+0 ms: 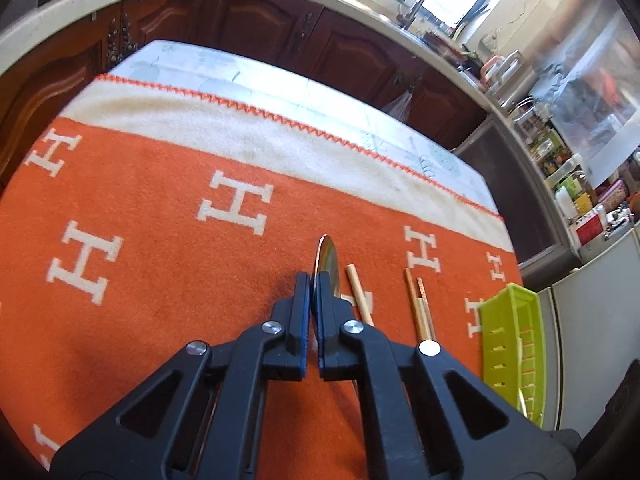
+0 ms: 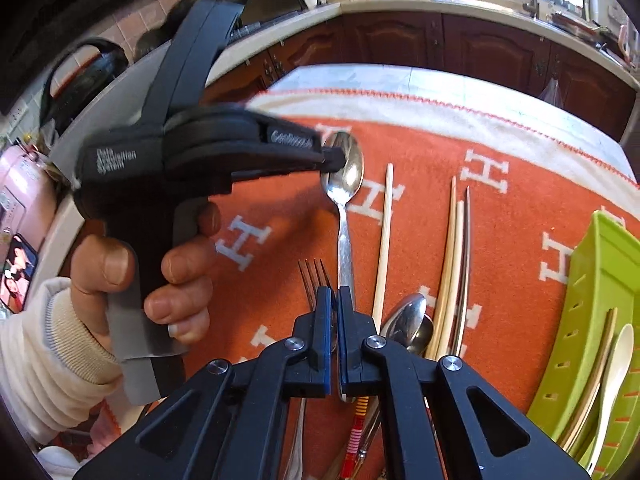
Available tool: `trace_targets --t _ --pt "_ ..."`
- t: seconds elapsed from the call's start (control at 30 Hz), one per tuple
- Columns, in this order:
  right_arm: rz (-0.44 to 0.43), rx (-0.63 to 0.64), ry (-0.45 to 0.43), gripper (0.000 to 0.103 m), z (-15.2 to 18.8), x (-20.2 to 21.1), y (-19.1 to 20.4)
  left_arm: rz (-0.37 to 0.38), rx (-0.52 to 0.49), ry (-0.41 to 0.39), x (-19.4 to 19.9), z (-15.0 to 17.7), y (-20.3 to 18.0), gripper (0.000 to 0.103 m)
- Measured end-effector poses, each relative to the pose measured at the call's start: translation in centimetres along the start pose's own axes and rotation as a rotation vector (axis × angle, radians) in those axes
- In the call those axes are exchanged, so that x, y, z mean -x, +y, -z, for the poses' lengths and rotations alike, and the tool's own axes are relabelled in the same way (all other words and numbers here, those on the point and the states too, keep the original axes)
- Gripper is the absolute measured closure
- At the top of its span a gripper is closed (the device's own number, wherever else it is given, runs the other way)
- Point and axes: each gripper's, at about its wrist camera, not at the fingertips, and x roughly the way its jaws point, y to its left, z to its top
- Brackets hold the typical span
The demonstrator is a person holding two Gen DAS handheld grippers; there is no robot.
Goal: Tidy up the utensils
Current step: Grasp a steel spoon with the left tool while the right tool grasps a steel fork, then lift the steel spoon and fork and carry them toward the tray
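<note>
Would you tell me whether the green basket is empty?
Not empty: the green basket already holds a pale spoon and chopsticks.

blanket [image 1: 168,200]: orange field, repeating white h letters, cream border band, orange zigzag stitching along the edge. table surface [image 1: 280,84] beyond it: pale, faint grey-green print. tray [image 2: 600,280]: lime green, rows of small slots. spoon [image 2: 345,184]: shiny silver, mirror bowl. fork [image 2: 316,276]: dark metal tines. chopsticks [image 2: 452,248]: pale wood, one darker brown. tray spoon [image 2: 616,364]: cream. striped handle [image 2: 356,428]: red, yellow, white bands. left gripper [image 1: 311,292] and right gripper [image 2: 334,300]: black, blue pads. cabinets [image 1: 248,20]: dark reddish-brown.
</note>
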Motion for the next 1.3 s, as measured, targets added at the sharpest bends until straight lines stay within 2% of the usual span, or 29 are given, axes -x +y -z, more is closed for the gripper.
trace_targets --t 0.13,0.3,0.43,0.53,0.67,0.83,0.9,0.97,1.13,1.3 --pt "-0.061 -0.056 -0.083 0.101 0.8 3.3 -0.5 0.02 -0.031 -0.07 4.0 0.2 0.1 0.102" --pt "-0.095 -0.122 -0.173 0.103 1.1 6.7 -1.3 0.024 -0.091 -0.146 9.2 1.5 -0.7 0.102" --pt "-0.096 -0.149 -0.25 0.103 1.7 10.5 -1.9 0.009 -0.148 -0.184 12.7 2.4 -1.4 0.102" --pt "-0.081 -0.144 -0.27 0.103 1.8 12.5 -2.1 0.01 -0.168 -0.186 14.6 3.0 -1.8 0.102" --pt "-0.083 -0.139 -0.22 0.103 2.0 13.0 -1.6 0.005 -0.165 -0.184 16.3 3.8 -2.1 0.102" --pt "-0.057 -0.223 -0.062 0.099 3.8 10.2 -2.4 0.009 -0.161 -0.165 17.4 4.9 -2.2 0.102" --pt "-0.058 -0.278 -0.011 0.086 4.6 9.0 -3.2 0.006 -0.169 -0.157 17.8 5.4 -2.4 0.102" --pt "-0.056 -0.328 0.026 0.079 5.5 8.0 -3.6 0.007 -0.174 -0.156 18.1 5.7 -2.5 0.102" --pt "-0.116 -0.448 0.095 0.079 7.0 5.1 -4.8 0.013 -0.173 -0.151 18.3 5.9 -2.4 0.102" --pt "-0.132 -0.544 0.118 0.079 7.1 2.7 -5.6 0.018 -0.165 -0.133 18.2 6.3 -1.7 0.102"
